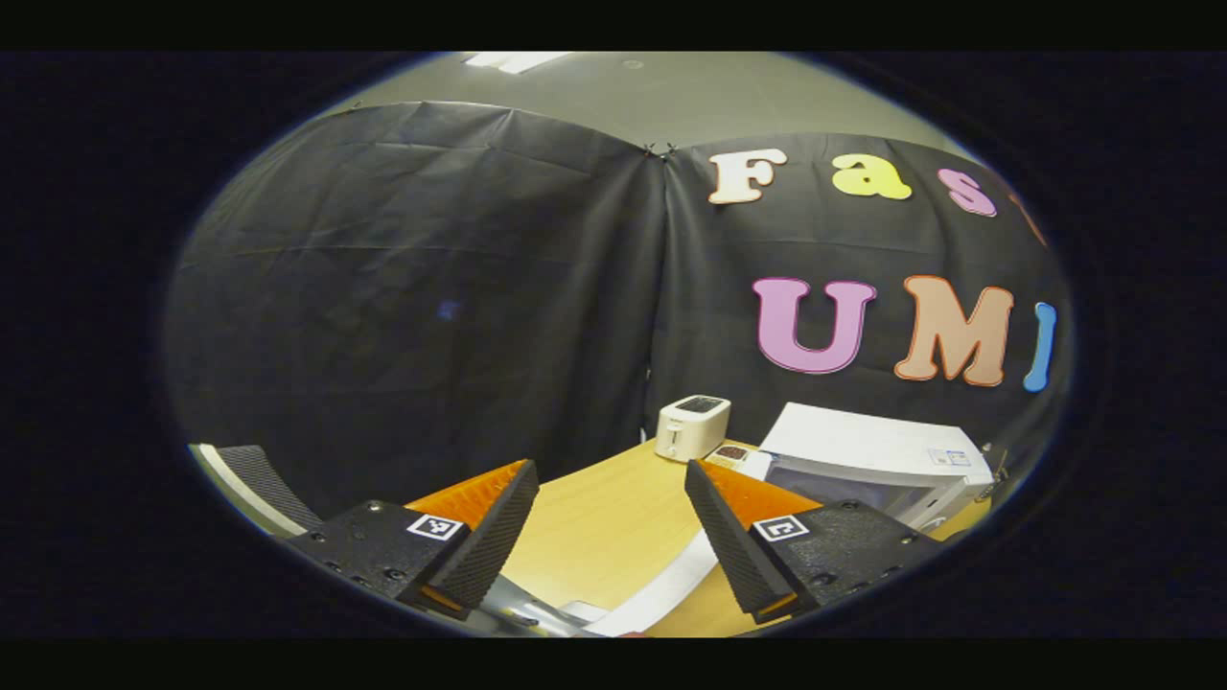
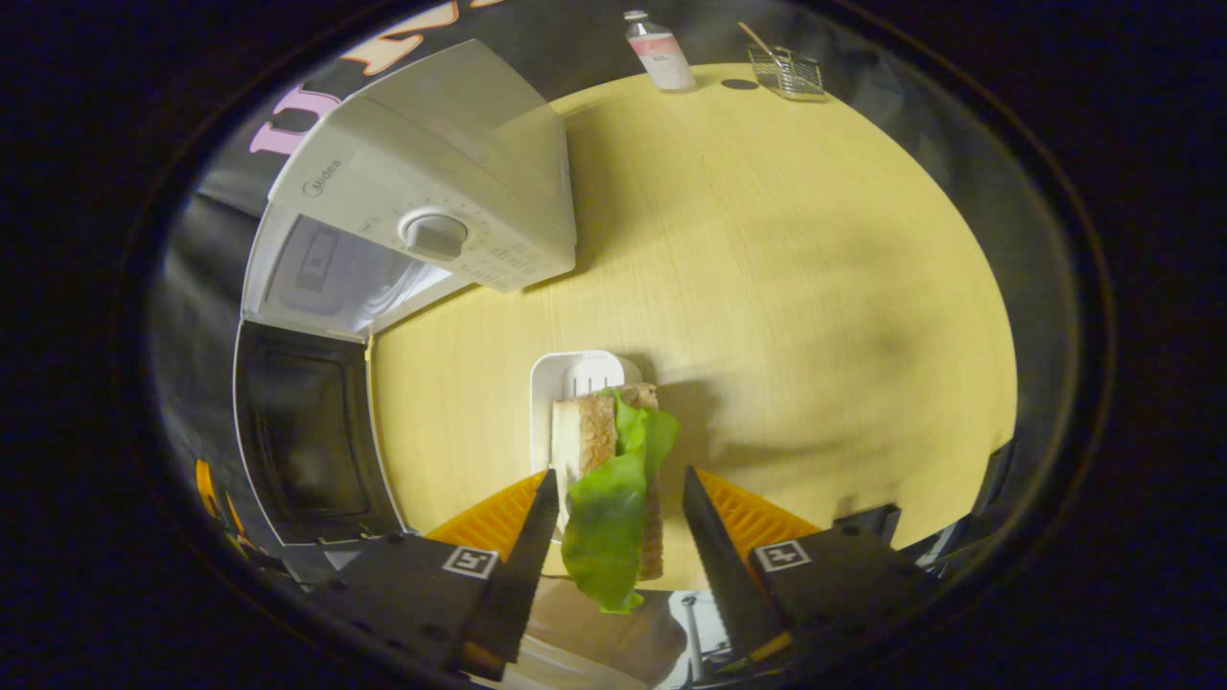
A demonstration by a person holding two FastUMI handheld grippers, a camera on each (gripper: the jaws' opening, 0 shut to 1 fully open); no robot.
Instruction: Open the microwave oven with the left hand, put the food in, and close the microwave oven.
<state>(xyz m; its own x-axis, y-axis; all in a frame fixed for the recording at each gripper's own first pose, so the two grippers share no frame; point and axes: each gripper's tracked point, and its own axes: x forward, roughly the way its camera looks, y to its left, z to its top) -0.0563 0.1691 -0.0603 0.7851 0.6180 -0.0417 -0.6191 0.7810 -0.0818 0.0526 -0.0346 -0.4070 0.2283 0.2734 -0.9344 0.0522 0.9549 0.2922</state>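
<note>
In the right gripper view a sandwich (image 2: pixel 587 436) with green lettuce (image 2: pixel 613 508) lies on a small white tray (image 2: pixel 580 369) on the wooden table (image 2: pixel 786 287). My right gripper (image 2: pixel 618 479) is open, with one finger on each side of the sandwich. The left finger is close against the bread and a gap shows at the right finger. The white microwave (image 2: pixel 431 182) stands at the upper left, its dark-windowed door (image 2: pixel 307 431) swung open. In the left gripper view my left gripper (image 1: pixel 612 479) is open and empty above the table, with the microwave (image 1: pixel 872 450) to its right.
A white toaster (image 1: pixel 692 426) stands in the table's back corner beside the microwave. A bottle (image 2: pixel 659 53) and a small wire basket (image 2: pixel 786 72) stand at the table's far edge. Bare wood stretches to the right of the tray.
</note>
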